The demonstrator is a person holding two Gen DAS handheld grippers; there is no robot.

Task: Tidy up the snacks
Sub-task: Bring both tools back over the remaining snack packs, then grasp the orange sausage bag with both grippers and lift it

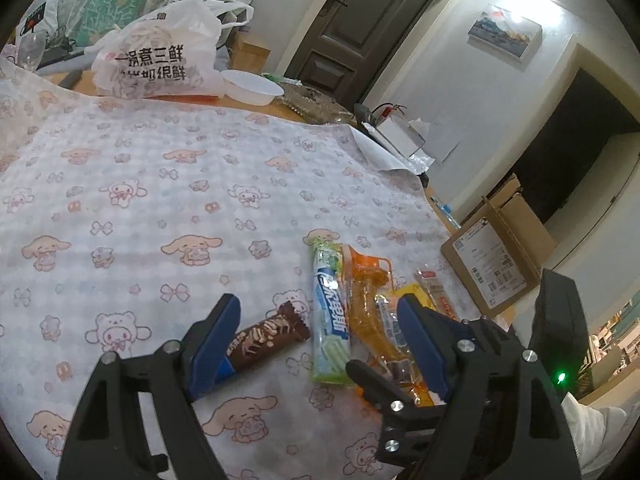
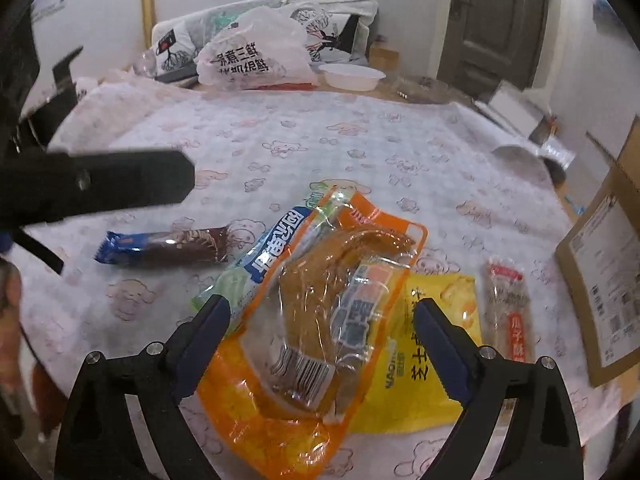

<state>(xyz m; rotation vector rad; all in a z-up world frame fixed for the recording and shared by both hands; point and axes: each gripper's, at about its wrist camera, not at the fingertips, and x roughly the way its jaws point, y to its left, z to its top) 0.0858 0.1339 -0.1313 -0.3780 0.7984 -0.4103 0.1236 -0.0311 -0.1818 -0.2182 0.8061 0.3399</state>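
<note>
Currently, five snacks lie on the table [image 1: 120,184], which is covered with a white cartoon-print cloth. No earlier placement is assumed.

Left gripper [image 1: 316,320]: jaws stand wide apart. The brown chocolate wafer bar [image 1: 266,338] lies flat on the cloth between them, its near end just beside the left blue pad; the pads do not press on it. Nothing is held.

Right gripper [image 2: 320,328]: jaws stand wide apart above the orange vacuum pouch [image 2: 320,320]. The pouch lies flat between the two blue pads, and neither pad presses on it. Nothing is held.

Snack layout, right wrist view:
- The chocolate wafer bar lies alone at the left, apart from the rest.
- The green-and-blue candy pack [image 2: 272,256] lies next, its right edge under the orange vacuum pouch.
- The orange vacuum pouch overlaps the yellow packet [image 2: 440,344] on its right.
- The clear-wrapped bar [image 2: 510,308] lies just beside the yellow packet, nearest the table edge.

Containers:
- A white plastic bowl [image 1: 252,86] sits at the far edge of the table; its contents cannot be seen.
- A printed plastic bag [image 1: 156,56] stands beside the bowl, bulging; its contents cannot be told.
- A cardboard box [image 1: 496,260] stands off the table at the right, flaps raised; its interior is not visible.
</note>
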